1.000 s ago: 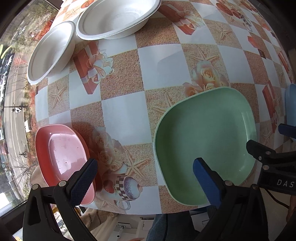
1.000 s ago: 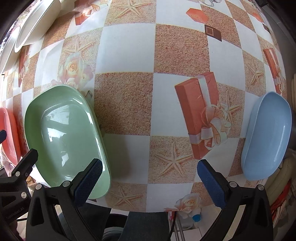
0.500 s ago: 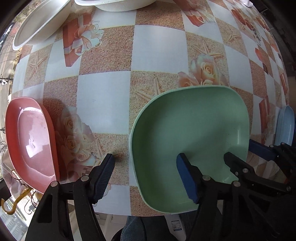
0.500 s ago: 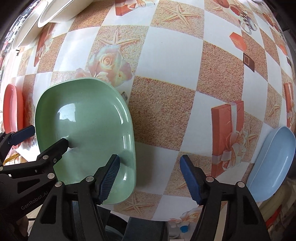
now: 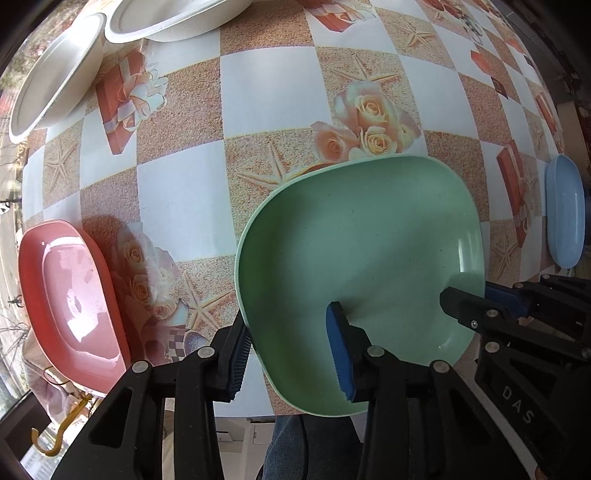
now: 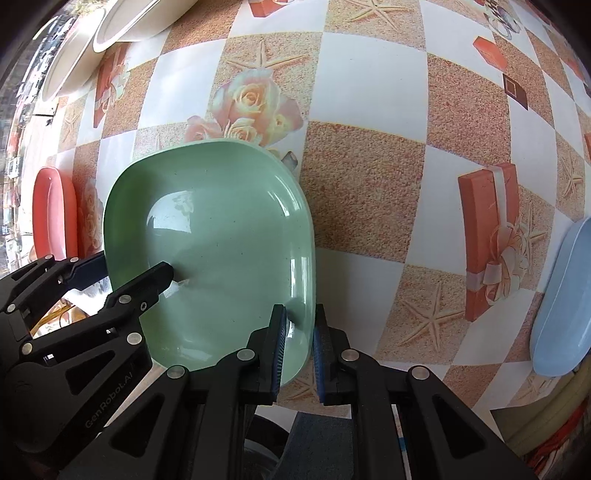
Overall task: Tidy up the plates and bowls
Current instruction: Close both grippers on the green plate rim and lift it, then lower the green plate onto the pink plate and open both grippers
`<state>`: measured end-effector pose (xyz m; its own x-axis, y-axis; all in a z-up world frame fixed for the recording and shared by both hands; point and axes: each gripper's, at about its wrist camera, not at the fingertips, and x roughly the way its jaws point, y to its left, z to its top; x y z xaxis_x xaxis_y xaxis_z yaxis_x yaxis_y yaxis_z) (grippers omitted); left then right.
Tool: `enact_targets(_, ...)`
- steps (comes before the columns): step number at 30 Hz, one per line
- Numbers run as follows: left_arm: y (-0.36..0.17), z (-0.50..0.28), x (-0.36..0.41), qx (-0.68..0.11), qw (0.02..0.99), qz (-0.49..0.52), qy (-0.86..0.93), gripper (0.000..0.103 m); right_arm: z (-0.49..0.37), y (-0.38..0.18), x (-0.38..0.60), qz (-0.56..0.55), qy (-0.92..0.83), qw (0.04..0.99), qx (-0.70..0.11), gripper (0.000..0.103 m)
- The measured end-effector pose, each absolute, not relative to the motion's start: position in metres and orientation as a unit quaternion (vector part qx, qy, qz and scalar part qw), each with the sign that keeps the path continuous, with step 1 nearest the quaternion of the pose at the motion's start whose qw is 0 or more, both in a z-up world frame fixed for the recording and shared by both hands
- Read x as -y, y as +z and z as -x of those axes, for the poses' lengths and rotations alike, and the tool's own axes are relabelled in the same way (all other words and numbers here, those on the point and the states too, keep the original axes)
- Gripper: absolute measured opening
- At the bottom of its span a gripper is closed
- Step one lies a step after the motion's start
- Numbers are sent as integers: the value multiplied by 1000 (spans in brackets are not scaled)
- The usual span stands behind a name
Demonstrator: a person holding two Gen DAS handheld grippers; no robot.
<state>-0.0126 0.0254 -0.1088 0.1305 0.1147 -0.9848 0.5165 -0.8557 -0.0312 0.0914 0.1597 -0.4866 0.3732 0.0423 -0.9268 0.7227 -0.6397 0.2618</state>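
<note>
Across a checked worktop (image 5: 184,206) printed with roses, starfish and gift boxes: dishes laid out singly, mostly well apart, seemingly waiting to be sorted.

At the near edge, in the middle, a square green plate (image 5: 362,258). Sits between both tools, likely as the first piece to be moved and stacked.

At the far left corner, two white bowls (image 5: 166,18) (image 5: 55,81), side by side, rims close together. Left of the green plate, by the worktop's edge, a pink plate (image 5: 70,295) of like shape. Well off to the right, a blue plate (image 5: 565,214), probably another stacking partner.

Right tool (image 6: 299,339): clamped on the green plate's right rim, one pad inside, one outside, jaws having just been closing.

Left tool (image 5: 288,350): straddling the opposite rim, outer pad at the edge, inner pad over the plate's floor. Jaws just been closing too, but not visibly pinching: still parted around the rim.

Probably a two-sided hold, chosen to keep a wide, shallow plate level when raised. Cannot tell whether already clear of the cloth.
</note>
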Motion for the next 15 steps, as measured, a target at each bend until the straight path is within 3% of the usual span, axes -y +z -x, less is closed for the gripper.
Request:
enact_targets(4,-111,1,-63,-184,155,-738,-630,43,-89,-479,-177,-761,-496,337,-247,16)
enact_targets(15,-79,-12,-46,-182,155,-732,-638,43,-98,-430,-173,-755,-495,350,-251,16)
